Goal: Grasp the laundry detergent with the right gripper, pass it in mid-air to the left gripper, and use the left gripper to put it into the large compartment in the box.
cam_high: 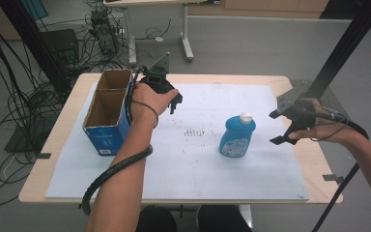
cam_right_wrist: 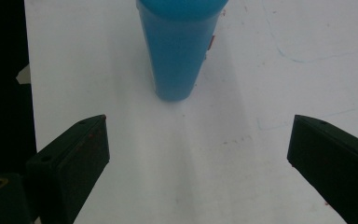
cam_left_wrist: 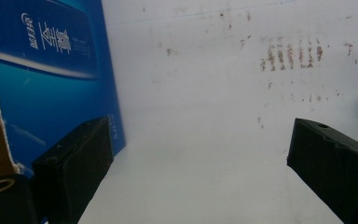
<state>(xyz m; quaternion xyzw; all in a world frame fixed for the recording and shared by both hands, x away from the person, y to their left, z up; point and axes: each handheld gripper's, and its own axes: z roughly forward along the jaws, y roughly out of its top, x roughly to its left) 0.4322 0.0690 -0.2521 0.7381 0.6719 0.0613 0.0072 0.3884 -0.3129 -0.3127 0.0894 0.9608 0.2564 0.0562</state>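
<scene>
Upright near the middle of the desk, a little toward its right edge, stands a blue plastic detergent bottle with a white cap and a printed label [cam_high: 237,136], resting on the white sheet [cam_high: 251,164] that covers most of the pale wooden desk [cam_high: 53,145]. Nothing touches the bottle. In the right gripper view its blue body [cam_right_wrist: 179,51] rises straight ahead, beyond the gap between the two black jaws, which stand wide apart with bare sheet between them.

To the right of the bottle, near the desk's right edge, the right claw [cam_high: 281,127] is held released in the person's right hand [cam_high: 326,126], its tips pointing toward the bottle yet well apart from it.

Left of the bottle, a patch of small dark rub marks [cam_high: 193,131] stains the sheet. Farther left, toward the far left corner of the desk, the left claw [cam_high: 176,103] hangs over the sheet in the person's left hand [cam_high: 149,96], also released and grasping nothing; the left gripper view shows its jaws spread over bare white sheet.

Just beside that hand stands an open blue cardboard box with a brown inside, split into two compartments [cam_high: 107,113], close to the desk's left edge.
</scene>
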